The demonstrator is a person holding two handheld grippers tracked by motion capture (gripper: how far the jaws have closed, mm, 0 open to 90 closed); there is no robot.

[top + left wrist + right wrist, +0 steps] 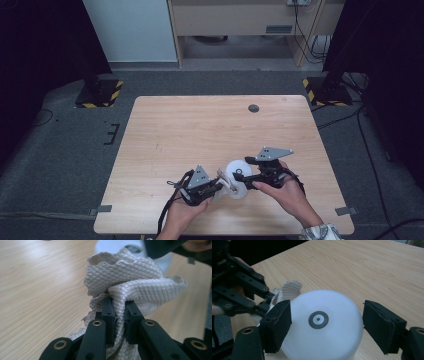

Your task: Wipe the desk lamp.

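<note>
Low in the middle of the high view, the left claw is clamped tight on a bunched beige cloth, its quilted weave pinched between the two black jaws in the left gripper view. Just right of it, the right claw straddles a white round object with a small dark ring at the centre of its face; the jaws stand apart on either side and, as far as I can see, the right-hand pad is clear of it, so I'd call that claw open around it, not gripping. The cloth touches the white thing's left edge. The cloth looks soft, light and limp, so it should be taken by a gathered fold, as now. The white piece seems smooth, rigid and possibly slippery, so it is best held across its curved sides. The counter is pale wood with a small dark hole near its far edge; grey floor and dark drapes surround it
</note>
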